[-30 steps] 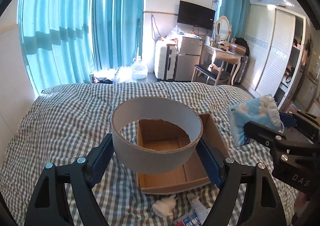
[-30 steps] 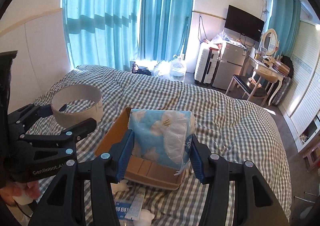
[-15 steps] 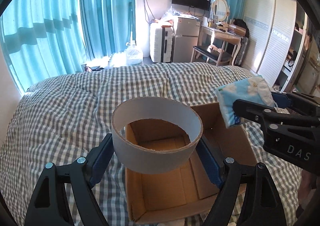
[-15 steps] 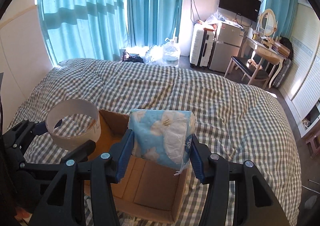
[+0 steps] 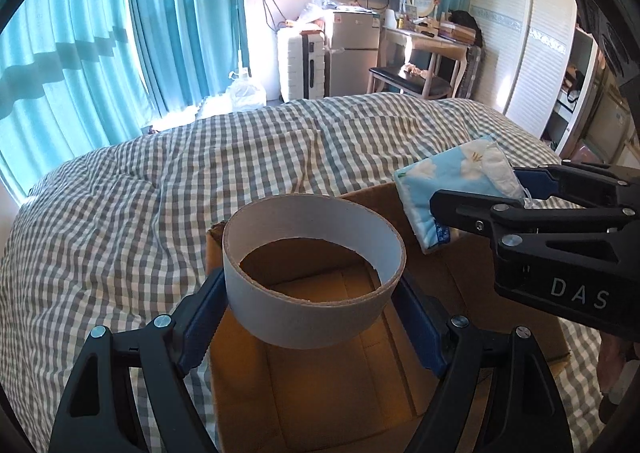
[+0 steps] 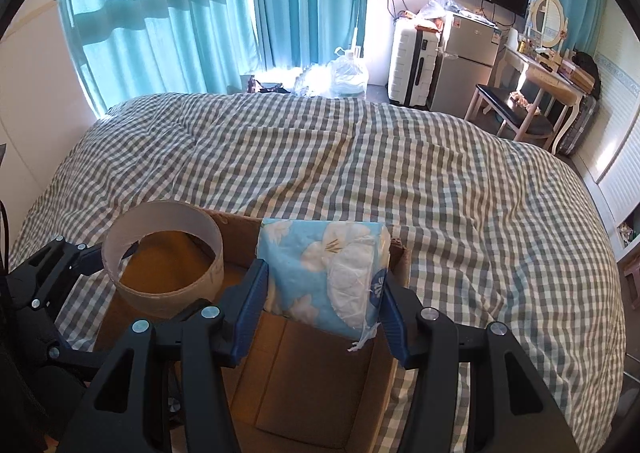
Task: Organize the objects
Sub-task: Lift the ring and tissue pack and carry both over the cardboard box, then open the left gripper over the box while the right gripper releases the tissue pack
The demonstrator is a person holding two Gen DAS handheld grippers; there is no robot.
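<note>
While above open box (image 5: 304, 393), ring (image 5: 312, 309), tissues (image 6: 324, 277).

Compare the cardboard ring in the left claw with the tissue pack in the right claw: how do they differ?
The cardboard ring is a rigid, hollow, plain grey-white hoop; the tissue pack is a soft, filled block in blue floral wrap. The ring is round and open through its middle, while the pack is boxy with crinkled plastic at one end. The left claw spans wider on the ring than the right claw on the pack. Both are gripped over the open cardboard box.
</note>
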